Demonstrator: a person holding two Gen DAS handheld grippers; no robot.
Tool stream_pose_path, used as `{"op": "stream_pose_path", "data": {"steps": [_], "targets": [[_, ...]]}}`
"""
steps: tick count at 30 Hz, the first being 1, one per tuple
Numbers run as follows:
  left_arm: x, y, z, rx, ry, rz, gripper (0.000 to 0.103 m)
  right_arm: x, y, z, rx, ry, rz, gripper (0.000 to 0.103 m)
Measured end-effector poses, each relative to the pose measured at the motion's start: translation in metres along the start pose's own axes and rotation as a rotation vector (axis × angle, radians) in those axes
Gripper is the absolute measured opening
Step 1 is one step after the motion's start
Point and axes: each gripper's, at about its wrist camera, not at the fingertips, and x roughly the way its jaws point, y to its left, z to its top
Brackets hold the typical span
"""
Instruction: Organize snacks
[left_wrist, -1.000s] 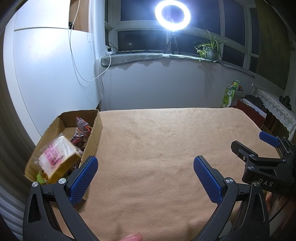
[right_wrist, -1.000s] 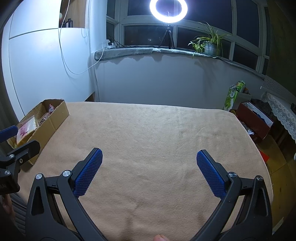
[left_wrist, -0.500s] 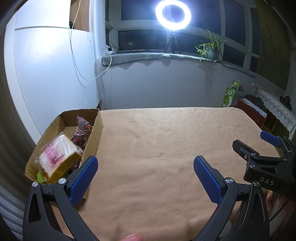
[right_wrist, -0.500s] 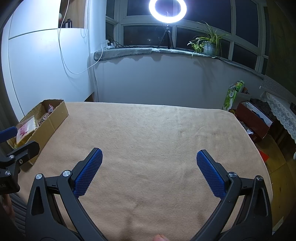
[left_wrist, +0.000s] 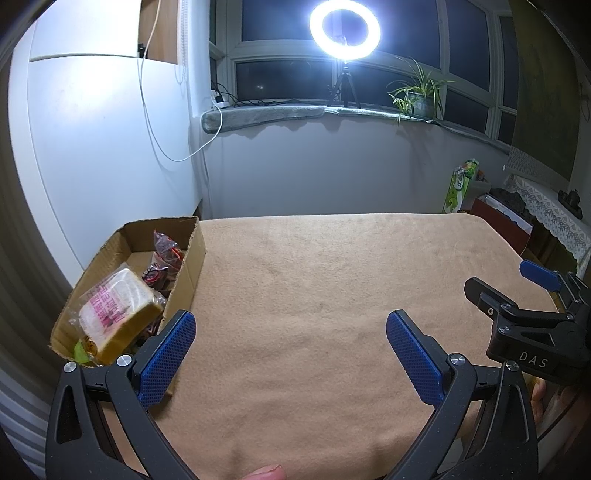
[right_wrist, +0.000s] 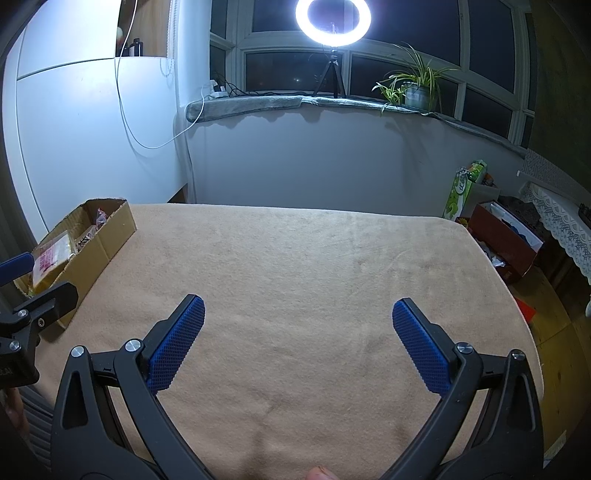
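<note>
Here, left gripper (left_wrist: 291, 356) and right gripper (right_wrist: 298, 343) spread wide, empty, snacks (left_wrist: 120, 314) in cardboard box (left_wrist: 192, 258)

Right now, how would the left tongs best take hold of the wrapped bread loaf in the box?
Probably from above, closing across the raised upper end of the wrapped bread loaf. It lies tilted on other packets in the cardboard box, whose walls block a side approach. The left tongs are open and empty.

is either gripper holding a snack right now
No, the left gripper and right gripper are both open with only the tan cloth between their pads.
</note>
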Motion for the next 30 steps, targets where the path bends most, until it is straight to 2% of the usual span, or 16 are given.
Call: {"op": "stream_pose_path", "data": {"steps": [30], "targets": [[0.0005, -0.0014, -0.0027, -0.001, 0.012, -0.007, 0.103, 0.0004, -0.0007, -0.0027, 0.003, 0.005, -0.002, 0.103]]}}
